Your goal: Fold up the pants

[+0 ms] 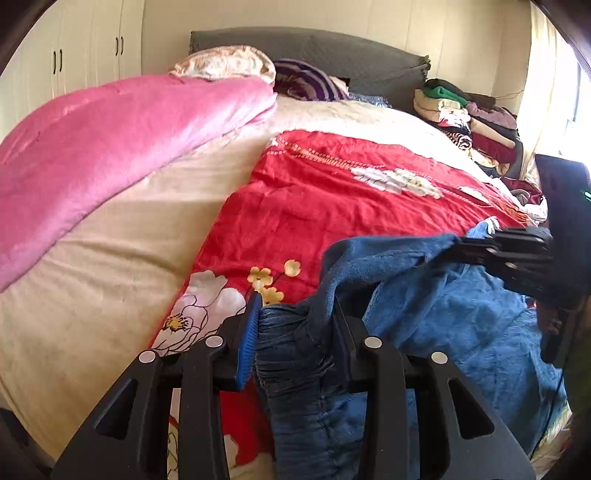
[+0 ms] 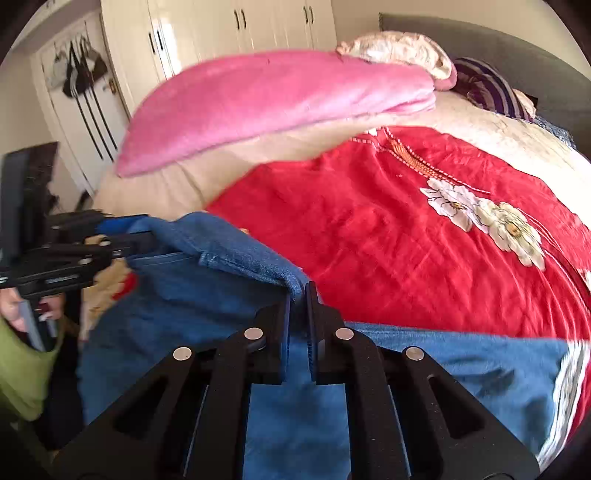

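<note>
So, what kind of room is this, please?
Most likely a bedroom in a home. A bed with a grey headboard carries a red flowered blanket and a pink quilt, and white wardrobe doors line the wall. Folded clothes are piled by the window.

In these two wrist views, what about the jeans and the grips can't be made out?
- Jeans: full layout unseen; both views cut them off at the bottom edge, behind the gripper bodies.
- Right gripper: how much cloth it pinches is hidden between the closed pads.
- Left gripper: bunched denim covers its right finger.
- Clothes pile: items too small to tell.
</note>
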Motion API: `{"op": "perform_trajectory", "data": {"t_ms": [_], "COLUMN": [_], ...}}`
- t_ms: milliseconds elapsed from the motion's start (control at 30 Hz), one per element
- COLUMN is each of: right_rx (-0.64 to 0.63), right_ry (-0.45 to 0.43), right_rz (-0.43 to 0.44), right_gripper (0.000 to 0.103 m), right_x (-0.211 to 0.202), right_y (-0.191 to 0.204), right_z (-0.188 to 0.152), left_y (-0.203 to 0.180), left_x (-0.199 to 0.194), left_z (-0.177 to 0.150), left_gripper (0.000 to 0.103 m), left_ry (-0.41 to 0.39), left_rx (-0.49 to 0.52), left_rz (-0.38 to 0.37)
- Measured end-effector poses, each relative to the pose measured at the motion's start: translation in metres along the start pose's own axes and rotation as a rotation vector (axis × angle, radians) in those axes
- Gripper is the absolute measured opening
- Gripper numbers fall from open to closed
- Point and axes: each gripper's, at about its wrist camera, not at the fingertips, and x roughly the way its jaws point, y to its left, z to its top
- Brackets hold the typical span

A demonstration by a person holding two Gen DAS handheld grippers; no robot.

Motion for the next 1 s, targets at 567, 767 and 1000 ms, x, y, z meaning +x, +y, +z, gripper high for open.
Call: {"op": "perform_trajectory", "data": {"t_ms": [567, 767, 1000], "right_rx": [0.052, 0.064, 0.001], "right_ry": [-0.091, -0.070, -0.024], "right_rz": [0.071, 0.110, 0.120], "right_gripper": [0.003, 0.003, 0.003], "right_x": [-0.090, -0.103, -0.104], "right_y": [0.056, 0.078, 0.110], "right_z": [-0.077, -0.108, -0.134], "left_y": [-0.024, -0.029, -0.026], "left_x": [-0.069, -0.080, -0.085], "left_z": [-0.044, -0.071, -0.102], "left_gripper": [0.034, 0.034, 0.038], "left_ry": [-0.055, -0.022, 0.039], "left_rx": [0.015, 0.033, 0.045], "left_rz": [-0.056, -0.060, -0.033]}}
